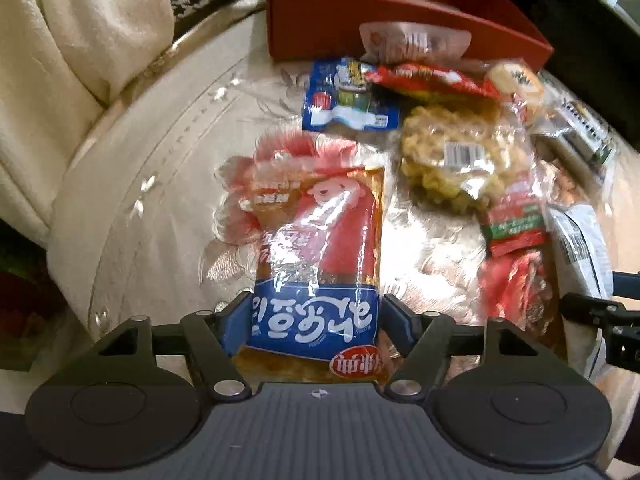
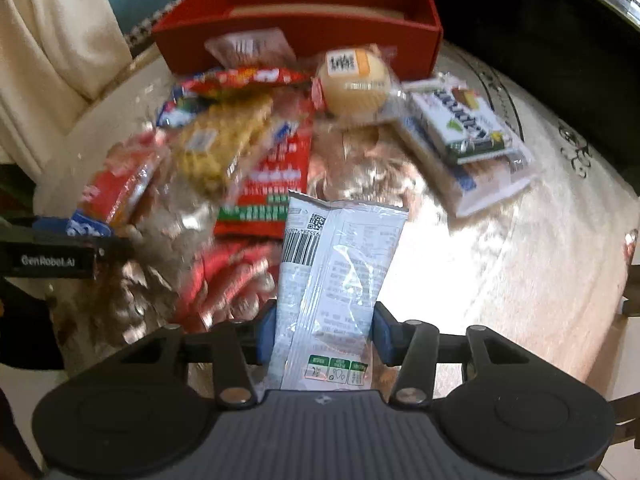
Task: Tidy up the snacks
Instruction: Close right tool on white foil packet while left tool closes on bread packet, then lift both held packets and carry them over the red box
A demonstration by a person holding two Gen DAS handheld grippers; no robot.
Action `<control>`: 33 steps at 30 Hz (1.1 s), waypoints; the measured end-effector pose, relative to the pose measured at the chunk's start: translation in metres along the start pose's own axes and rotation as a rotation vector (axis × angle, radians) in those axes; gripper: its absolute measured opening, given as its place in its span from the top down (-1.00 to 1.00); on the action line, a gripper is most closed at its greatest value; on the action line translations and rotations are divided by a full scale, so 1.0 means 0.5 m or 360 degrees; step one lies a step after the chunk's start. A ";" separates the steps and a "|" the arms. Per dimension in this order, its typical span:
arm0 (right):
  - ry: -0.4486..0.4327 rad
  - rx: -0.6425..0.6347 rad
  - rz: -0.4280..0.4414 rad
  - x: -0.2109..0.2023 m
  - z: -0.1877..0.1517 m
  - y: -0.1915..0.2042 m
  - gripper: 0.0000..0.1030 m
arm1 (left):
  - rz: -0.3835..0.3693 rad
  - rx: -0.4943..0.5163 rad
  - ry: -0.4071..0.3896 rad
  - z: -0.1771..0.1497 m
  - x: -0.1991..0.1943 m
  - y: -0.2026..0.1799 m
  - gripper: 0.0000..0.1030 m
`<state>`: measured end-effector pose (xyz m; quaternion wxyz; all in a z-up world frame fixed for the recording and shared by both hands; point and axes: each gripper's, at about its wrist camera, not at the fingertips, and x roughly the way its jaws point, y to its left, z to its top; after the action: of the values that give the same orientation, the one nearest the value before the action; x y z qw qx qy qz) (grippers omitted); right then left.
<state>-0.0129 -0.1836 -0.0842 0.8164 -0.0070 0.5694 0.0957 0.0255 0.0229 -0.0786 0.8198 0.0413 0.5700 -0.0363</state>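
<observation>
My left gripper (image 1: pixel 314 312) is shut on a clear snack packet with a blue label and a red cartoon figure (image 1: pixel 320 248), held over the table. My right gripper (image 2: pixel 326 324) is shut on a white packet with a barcode (image 2: pixel 340 256), held above the pile. A red cardboard box (image 2: pixel 304 36) stands open at the back, and it also shows in the left wrist view (image 1: pixel 360 20). Loose snacks lie in front of it: a round yellow bun (image 2: pixel 354 80), a yellow noodle cake (image 1: pixel 456 160), a red and green packet (image 2: pixel 272 188) and a blue packet (image 1: pixel 348 100).
The round table carries a shiny cream embroidered cloth (image 1: pixel 168 184). A cream cushion (image 1: pixel 64 40) lies at the left edge. A green and white biscuit pack (image 2: pixel 468 128) lies at the right of the pile. The other gripper's arm shows at the left in the right wrist view (image 2: pixel 52 258).
</observation>
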 end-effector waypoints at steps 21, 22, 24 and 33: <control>-0.0146 0.0068 -0.0002 -0.052 -0.020 0.004 0.19 | 0.0004 -0.0006 -0.0087 0.000 -0.041 -0.020 -0.18; -0.0166 0.0077 -0.0002 -0.060 -0.021 0.003 0.19 | 0.0001 -0.0010 -0.0100 -0.001 -0.048 -0.020 -0.18; -0.0193 0.0092 0.0011 -0.071 -0.019 0.003 0.19 | -0.0018 -0.0029 -0.0130 -0.003 -0.064 -0.020 -0.18; -0.0356 0.0129 0.0094 -0.125 -0.002 0.021 0.19 | -0.0029 -0.0059 -0.0266 0.001 -0.119 -0.023 -0.17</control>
<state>-0.0361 -0.1826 -0.0254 0.8713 0.0535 0.4781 0.0967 0.0042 0.0120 -0.0227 0.8647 0.0178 0.5006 -0.0364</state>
